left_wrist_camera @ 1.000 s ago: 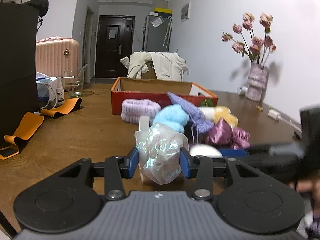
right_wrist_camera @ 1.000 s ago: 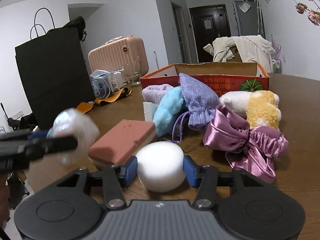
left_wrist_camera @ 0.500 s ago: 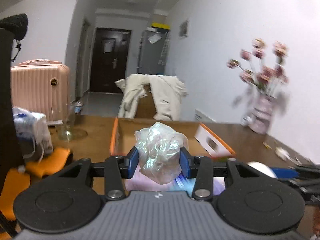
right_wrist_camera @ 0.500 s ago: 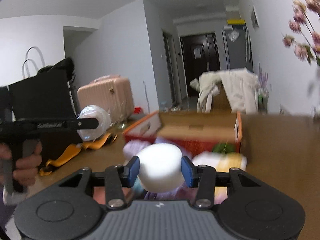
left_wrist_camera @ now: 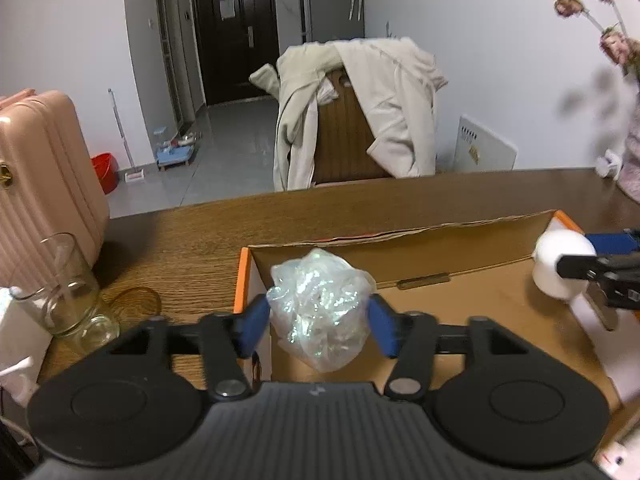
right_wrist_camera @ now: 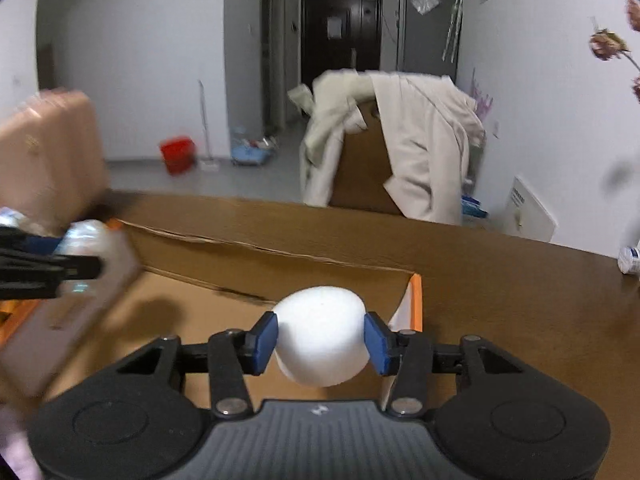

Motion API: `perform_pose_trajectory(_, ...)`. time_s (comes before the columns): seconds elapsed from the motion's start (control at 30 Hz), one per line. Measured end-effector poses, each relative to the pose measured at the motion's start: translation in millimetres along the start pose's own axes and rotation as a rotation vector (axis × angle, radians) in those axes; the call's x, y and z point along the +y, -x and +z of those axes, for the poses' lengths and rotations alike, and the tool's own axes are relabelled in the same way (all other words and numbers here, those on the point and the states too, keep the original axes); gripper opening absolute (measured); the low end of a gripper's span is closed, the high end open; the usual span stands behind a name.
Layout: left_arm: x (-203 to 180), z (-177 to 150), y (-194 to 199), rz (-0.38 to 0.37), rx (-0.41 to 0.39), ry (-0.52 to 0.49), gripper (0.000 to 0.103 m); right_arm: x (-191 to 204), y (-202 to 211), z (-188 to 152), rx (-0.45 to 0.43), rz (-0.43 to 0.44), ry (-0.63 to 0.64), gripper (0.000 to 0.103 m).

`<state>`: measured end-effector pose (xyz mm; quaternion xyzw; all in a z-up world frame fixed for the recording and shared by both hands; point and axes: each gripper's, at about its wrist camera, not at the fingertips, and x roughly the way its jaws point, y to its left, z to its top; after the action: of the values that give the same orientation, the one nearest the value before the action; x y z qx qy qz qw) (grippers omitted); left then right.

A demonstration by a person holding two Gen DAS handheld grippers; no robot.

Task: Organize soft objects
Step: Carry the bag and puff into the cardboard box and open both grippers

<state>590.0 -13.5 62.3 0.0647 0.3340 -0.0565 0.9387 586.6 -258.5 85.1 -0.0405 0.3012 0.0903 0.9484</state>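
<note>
My left gripper (left_wrist_camera: 319, 322) is shut on a crumpled iridescent plastic ball (left_wrist_camera: 320, 308) and holds it above the left end of an open orange cardboard box (left_wrist_camera: 440, 240). My right gripper (right_wrist_camera: 320, 338) is shut on a white foam ball (right_wrist_camera: 320, 334) and holds it above the right end of the same box (right_wrist_camera: 416, 296). The white ball and right gripper also show at the right in the left wrist view (left_wrist_camera: 560, 268). The left gripper with the plastic ball shows blurred at the left in the right wrist view (right_wrist_camera: 80, 252). The box floor under both is bare cardboard.
The box stands on a brown wooden table (left_wrist_camera: 192, 248). A glass jar (left_wrist_camera: 64, 292) stands left of the box. A pink suitcase (left_wrist_camera: 44, 168) is at the far left. A chair draped with a beige coat (left_wrist_camera: 352, 108) is behind the table. Dried flowers (left_wrist_camera: 616, 44) are at the right.
Both grippers have lifted their objects off the table and carried them forward over the pile of soft items to above the open box. Both stay shut.
</note>
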Motion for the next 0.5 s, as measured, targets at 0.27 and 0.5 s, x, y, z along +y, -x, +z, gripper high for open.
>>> perform_pose_trajectory(0.27,8,1,15,-0.002,-0.039,-0.015,0.082,0,-16,-1,-0.005,-0.06,0.028,0.068)
perform_pose_trajectory(0.5,17,6,112,0.027,-0.15,-0.008,0.088,-12,88,5,-0.134,-0.019,0.036,0.084)
